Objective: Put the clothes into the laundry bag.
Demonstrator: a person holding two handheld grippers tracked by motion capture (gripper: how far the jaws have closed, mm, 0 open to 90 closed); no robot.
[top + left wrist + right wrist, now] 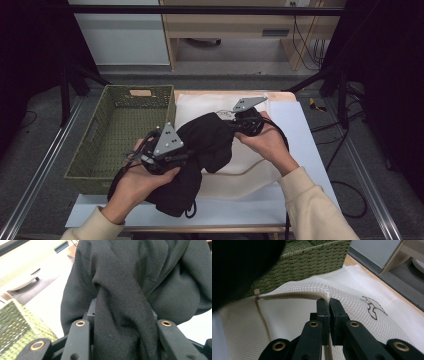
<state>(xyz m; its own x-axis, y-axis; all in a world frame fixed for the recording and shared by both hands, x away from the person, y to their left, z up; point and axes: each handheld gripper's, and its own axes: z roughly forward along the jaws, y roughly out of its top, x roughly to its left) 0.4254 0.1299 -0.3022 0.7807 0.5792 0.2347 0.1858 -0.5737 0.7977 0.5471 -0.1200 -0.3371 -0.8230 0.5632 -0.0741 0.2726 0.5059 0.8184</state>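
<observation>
Black cloth, a bunched garment (pixel 202 150), hangs over the cream mesh bag (pixel 240 170) on the table, its bundle running from the left gripper (pixel 122 322), jaws pinching a thick fold, up toward the right. The right gripper (pixel 329 315) is pressed together on the bag's zippered rim (opening held just beside the garment). A small brown embroidered mark (pixel 373 308) isn't readable; the green woven basket (pixel 117 130) sits left.
</observation>
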